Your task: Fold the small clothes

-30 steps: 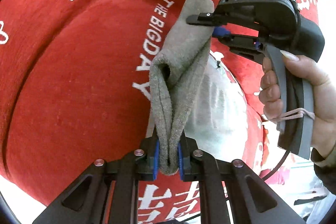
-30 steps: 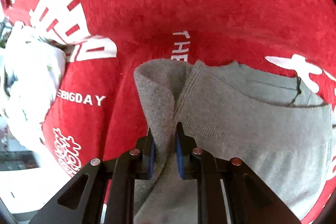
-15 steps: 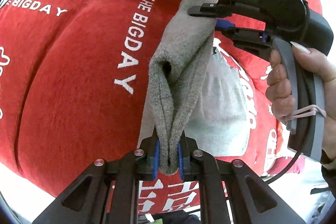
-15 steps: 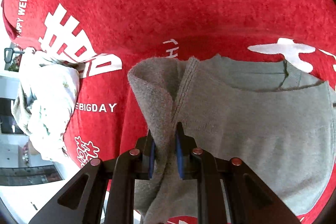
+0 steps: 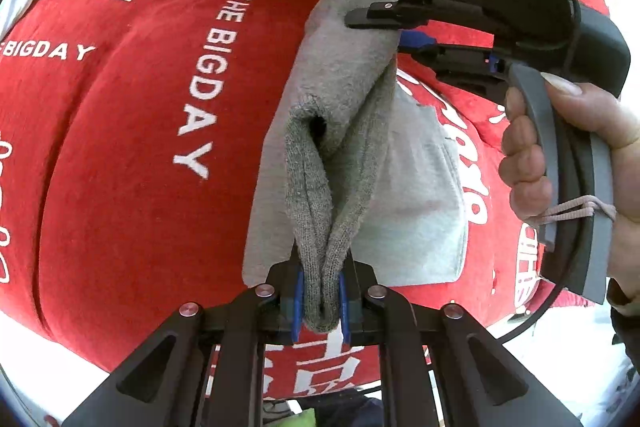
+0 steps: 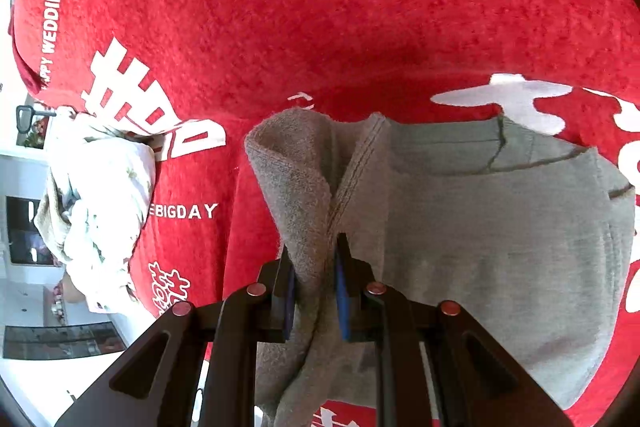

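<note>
Held item: grey knit garment (image 5: pixel 340 131), lifted above the red printed blanket (image 5: pixel 132 155).

My left gripper (image 5: pixel 321 297): blue pads pinched tight on a bunched ribbed edge; the cloth rises straight ahead from my fingers.

My right gripper (image 6: pixel 314 285): also clamped on a gathered fold, stitched hem (image 6: pixel 354 171) just ahead; the body of the garment spreads to my right, its lower edge hanging free.

Ahead of my left fingers, my right hand (image 5: pixel 576 147) grips its handle.

Left of my right fingers: crumpled white patterned cloth (image 6: pixel 100 211) at the blanket's edge. Open red blanket ahead of both.
</note>
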### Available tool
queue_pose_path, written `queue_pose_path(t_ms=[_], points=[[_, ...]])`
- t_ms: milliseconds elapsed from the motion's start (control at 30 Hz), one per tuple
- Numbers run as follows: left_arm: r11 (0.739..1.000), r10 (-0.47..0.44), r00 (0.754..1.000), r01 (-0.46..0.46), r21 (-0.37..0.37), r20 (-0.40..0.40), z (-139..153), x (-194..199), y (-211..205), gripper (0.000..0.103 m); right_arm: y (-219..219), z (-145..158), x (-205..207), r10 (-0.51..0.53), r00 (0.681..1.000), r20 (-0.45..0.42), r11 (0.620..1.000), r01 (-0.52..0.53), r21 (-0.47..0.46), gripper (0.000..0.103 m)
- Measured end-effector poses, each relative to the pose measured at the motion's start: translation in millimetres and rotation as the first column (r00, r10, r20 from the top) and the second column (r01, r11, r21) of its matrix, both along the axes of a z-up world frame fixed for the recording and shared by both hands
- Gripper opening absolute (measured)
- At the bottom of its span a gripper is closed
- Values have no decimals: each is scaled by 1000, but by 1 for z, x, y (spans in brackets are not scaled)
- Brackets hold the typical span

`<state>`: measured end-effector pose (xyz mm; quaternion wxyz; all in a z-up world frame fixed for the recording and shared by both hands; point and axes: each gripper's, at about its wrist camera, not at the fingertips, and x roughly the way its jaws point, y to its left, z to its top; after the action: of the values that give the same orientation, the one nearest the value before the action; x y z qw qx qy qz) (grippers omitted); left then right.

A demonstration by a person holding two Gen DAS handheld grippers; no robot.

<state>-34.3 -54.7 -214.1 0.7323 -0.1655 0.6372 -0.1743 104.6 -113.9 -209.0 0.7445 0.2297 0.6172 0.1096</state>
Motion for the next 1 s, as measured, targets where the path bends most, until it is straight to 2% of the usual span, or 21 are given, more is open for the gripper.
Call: queue_pose_path(t_ms=[533, 1000], points=[[992, -123, 992, 124, 27, -9, 9, -8, -55, 15, -47, 5, -15, -13, 1000, 24, 999, 11, 53, 18], [980, -193, 981, 194, 36, -17, 9, -13, -88, 15, -74, 14, -24, 13, 999, 50, 997, -17, 74, 18]])
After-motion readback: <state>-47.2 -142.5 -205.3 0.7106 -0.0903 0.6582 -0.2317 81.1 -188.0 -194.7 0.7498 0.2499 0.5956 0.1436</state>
